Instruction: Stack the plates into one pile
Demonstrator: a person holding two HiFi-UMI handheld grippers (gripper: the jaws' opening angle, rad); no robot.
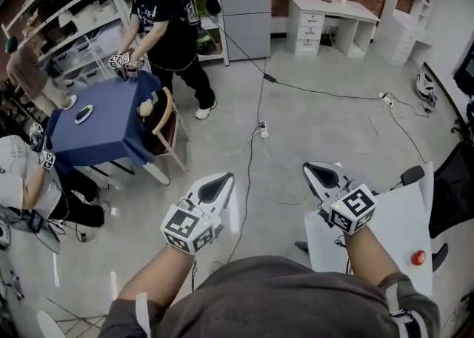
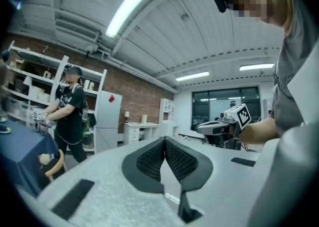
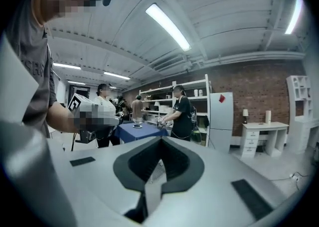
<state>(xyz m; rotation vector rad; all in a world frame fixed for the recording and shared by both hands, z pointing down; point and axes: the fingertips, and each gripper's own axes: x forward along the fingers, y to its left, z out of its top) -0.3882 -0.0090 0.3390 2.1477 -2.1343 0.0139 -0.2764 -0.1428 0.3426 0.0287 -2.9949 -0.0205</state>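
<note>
Both grippers hang in the air over the grey floor, far from any plate. My left gripper (image 1: 224,179) is shut with nothing between its pads (image 2: 164,142). My right gripper (image 1: 314,169) is also shut and empty (image 3: 160,140). In the left gripper view the right gripper (image 2: 222,127) shows at the right. A plate (image 1: 84,113) with something dark on it lies on the blue table (image 1: 111,125) at the far left, and a white plate (image 1: 69,102) sits near that table's left corner. The right gripper view shows the blue table (image 3: 137,131) far off.
A person in black (image 1: 167,25) stands at the blue table with grippers in hand. A wooden chair (image 1: 167,127) stands beside that table. A white table (image 1: 404,218) with a red ball (image 1: 418,258) is at my right, next to a black office chair (image 1: 453,188). Cables (image 1: 259,129) cross the floor.
</note>
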